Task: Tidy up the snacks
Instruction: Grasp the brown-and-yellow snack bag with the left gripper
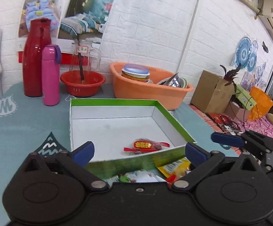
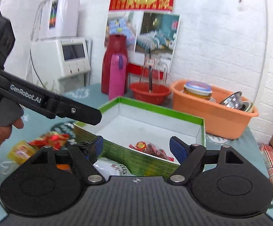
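The counter (image 1: 23, 124) is covered with a blue-green cloth, and on it stands a shallow green box (image 1: 115, 120) with a white inside. Behind the box are an orange basin (image 1: 151, 92) with dishes, a red basket (image 1: 82, 82), a tall red flask (image 1: 35, 56) and a pink bottle (image 1: 50, 75).

The left claw (image 1: 139, 149) hovers just in front of the near wall of the box, its fingers apart and holding nothing. The right claw (image 2: 136, 145) hovers over the near corner of the box, also with fingers apart and empty.

One red snack packet (image 1: 145, 146) already lies inside the box, close to the near wall, almost between the tips of the left claw but lower than them. More snack packets (image 2: 40, 143) lie loose on the counter outside the box, to the left of the right claw; a yellow packet (image 1: 174, 166) lies just before the box, near the left claw's right finger.

These packets look light, soft and a little slippery, because they are thin plastic wrappers. I think it is best to pinch one at its flat sealed edge or across the middle, gently, so the content is not crushed. The box looks like stiff cardboard and may slide if it is pushed.
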Demonstrator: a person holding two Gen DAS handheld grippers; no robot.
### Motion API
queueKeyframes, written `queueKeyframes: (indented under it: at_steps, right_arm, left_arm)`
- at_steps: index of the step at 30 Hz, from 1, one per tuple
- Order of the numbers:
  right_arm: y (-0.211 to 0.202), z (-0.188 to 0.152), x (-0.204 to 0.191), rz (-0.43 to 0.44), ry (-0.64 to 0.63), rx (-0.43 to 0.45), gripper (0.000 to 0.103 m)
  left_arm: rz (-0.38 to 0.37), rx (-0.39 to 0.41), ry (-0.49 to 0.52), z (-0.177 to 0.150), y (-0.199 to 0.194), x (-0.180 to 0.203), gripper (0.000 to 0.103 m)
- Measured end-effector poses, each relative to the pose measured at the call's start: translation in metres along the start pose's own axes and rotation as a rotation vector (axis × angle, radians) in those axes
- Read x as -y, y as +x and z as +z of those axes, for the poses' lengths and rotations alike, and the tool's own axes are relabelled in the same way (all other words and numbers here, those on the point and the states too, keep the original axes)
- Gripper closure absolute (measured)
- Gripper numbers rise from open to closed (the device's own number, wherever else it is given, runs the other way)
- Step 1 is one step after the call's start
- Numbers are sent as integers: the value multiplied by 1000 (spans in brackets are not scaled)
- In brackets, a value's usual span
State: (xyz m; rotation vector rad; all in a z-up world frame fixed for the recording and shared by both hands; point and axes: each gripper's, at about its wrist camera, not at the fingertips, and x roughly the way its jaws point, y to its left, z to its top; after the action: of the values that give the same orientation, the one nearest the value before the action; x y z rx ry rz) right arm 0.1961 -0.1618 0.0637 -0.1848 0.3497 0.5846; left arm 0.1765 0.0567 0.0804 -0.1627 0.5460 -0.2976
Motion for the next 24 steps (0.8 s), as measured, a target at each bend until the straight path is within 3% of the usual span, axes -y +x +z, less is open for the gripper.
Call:
queueKeyframes:
  at_steps: [5,9,15,20,24]
  right_arm:
    - [-65,-21,-2,-15,62,109,0]
    - [-97,-53,-1,-46,128,96,0]
    - [-95,-87,12,-60,283,5,0]
    - [-79,-103,21,-65,372,-47,0]
    - [-68,-107,33,-36,464,-46,0]
  left_arm:
    - [-24,-2,-22,-25,-30,25,0]
    - [-97,-37,-15,-44,-27,46,0]
    - [-191,-136,13,-60,14,73,0]
    - [-166,-196,21,-64,53,76,0]
    - [-175,-243,-43,-62,75,65,0]
